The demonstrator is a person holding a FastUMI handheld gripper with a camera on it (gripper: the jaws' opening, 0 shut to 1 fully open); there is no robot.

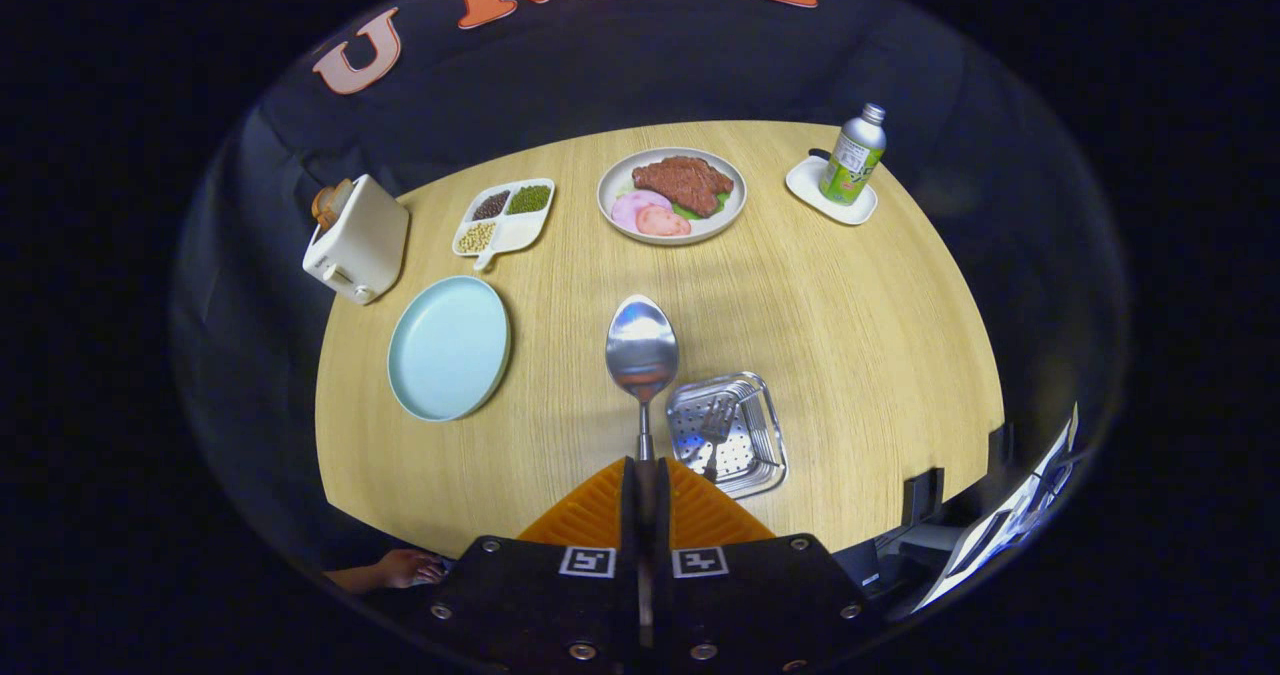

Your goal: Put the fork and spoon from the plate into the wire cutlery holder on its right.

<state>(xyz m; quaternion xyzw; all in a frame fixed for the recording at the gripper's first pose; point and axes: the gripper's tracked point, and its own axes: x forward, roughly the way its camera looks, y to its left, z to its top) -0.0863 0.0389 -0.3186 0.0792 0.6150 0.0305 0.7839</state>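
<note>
A round table (850,335) of pale wood grain is seen from above, set against the dark cloth wall of the booth. At the far left of the tabletop a cream toaster (357,240) is placed near the edge, with slices of bread (330,202) standing in its slots. Just ahead of it and nearer the middle, a pale blue plate (449,347) is laid flat, and nothing is seen lying on it. Beyond the plate a white divided dish (503,217) is set, its compartments filled with beans of different colours. Below the table's near edge, at the left, a hand (398,569) is partly visible. In the middle, the gripper (645,490) is closed on the handle of a spoon (642,353), with both fingers pressed against it; the spoon's bowl is held out ahead of the fingers, above the tabletop, its hollow turned upward. Beyond it, at the far side, a white plate of meat (672,195) with greens is placed. Just to the right of the fingers the wire cutlery holder (728,433) is seen from above, with the fork (715,427) already resting inside it. At the far right a green bottle (853,155) with a metal cap is stood upright on a small white tray (810,183). Past the table's right edge, dark furniture and a bright slanted panel are visible but cannot be made out.
</note>
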